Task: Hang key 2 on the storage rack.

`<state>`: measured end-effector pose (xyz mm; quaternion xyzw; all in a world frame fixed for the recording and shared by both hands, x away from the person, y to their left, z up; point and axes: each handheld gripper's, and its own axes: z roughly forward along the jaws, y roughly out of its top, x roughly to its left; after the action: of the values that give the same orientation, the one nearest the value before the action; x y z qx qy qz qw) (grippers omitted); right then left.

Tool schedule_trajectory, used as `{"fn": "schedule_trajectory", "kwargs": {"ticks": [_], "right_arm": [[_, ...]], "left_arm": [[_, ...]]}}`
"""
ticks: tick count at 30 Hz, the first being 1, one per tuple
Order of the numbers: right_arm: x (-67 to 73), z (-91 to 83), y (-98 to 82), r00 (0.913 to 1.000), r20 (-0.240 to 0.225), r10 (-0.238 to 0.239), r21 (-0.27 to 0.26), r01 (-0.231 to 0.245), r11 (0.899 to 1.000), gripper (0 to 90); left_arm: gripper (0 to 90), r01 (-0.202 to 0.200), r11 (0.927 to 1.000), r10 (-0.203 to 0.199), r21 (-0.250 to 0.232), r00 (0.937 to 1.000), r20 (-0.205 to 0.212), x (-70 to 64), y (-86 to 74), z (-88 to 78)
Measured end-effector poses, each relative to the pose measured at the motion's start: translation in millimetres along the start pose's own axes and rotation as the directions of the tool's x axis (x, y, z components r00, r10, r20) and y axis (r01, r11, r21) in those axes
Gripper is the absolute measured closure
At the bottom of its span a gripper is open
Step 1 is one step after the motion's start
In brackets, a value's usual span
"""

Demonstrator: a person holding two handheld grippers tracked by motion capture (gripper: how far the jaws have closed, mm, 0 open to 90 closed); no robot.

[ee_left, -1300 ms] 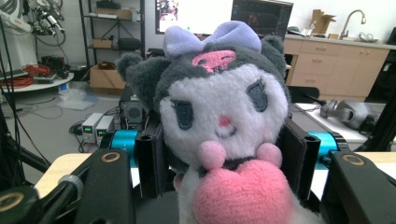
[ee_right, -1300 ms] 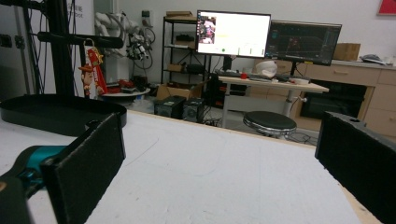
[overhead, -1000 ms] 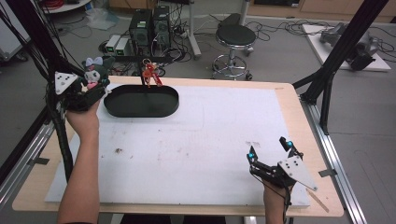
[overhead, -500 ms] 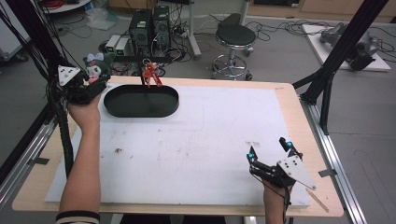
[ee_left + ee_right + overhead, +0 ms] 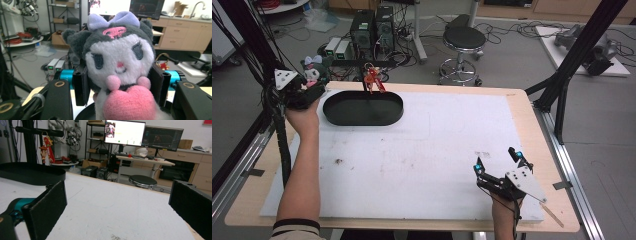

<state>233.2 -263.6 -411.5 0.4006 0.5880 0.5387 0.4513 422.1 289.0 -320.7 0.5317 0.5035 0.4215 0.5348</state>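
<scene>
Resting at near right corner of table point(image 5: 422, 150), right gripper point(image 5: 498, 161) kept jaws wide apart, nothing between; pads point(image 5: 47, 207) framed bare white tabletop in right gripper view. Farther off, at far left edge, left gripper point(image 5: 309, 82) clamped plush point(image 5: 117, 67) by sides of head, held upright just left of black tray point(image 5: 362, 120), above table edge. Grey ears, lilac bow, pink heart at chest seen in left gripper view. Behind tray, red keychain point(image 5: 372, 80) hung from black bar point(image 5: 357, 62). Beyond table: stool point(image 5: 464, 37), computers point(image 5: 372, 27) on floor.
</scene>
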Motion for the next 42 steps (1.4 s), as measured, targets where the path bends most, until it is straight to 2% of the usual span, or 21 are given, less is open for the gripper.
{"fn": "schedule_trajectory", "kwargs": {"ticks": [7,18,26,34,40,42], "right_arm": [[-0.1,-0.1,-0.7,1.0000,0.003,0.000,0.005,0.000,1.000,0.8],[-0.6,2.3,-3.9,1.0000,0.005,-0.006,0.018,0.005,1.000,0.7],[0.6,2.3,-4.0,1.0000,0.003,-0.003,0.022,0.003,1.000,0.8],[3.4,4.6,-5.0,0.9999,-0.004,-0.015,0.030,0.015,0.999,0.8],[5.0,6.8,-7.1,0.9997,-0.008,-0.022,0.043,0.022,0.999,0.8],[5.3,6.8,-7.0,0.9997,-0.007,-0.025,0.041,0.025,0.999,0.8]], "left_arm": [[45.2,0.015,0.9997,-0.015,0.018,0.9999,-0.004,3.3,-5.8,7.9],[45.3,-0.018,0.9995,0.019,0.027,0.9996,-0.022,4.3,3.8,18.7],[45.3,0.001,0.9989,0.000,0.047,0.9997,-0.023,10.9,-0.5,23.3],[45.3,0.031,0.9988,-0.030,0.037,0.9994,-0.019,16.9,-2.8,26.9],[45.3,0.025,0.9982,-0.023,0.055,0.9995,-0.020,19.0,-2.4,31.4],[45.3,0.015,0.9989,-0.014,0.043,0.9997,-0.019,17.6,1.9,32.7]]}}
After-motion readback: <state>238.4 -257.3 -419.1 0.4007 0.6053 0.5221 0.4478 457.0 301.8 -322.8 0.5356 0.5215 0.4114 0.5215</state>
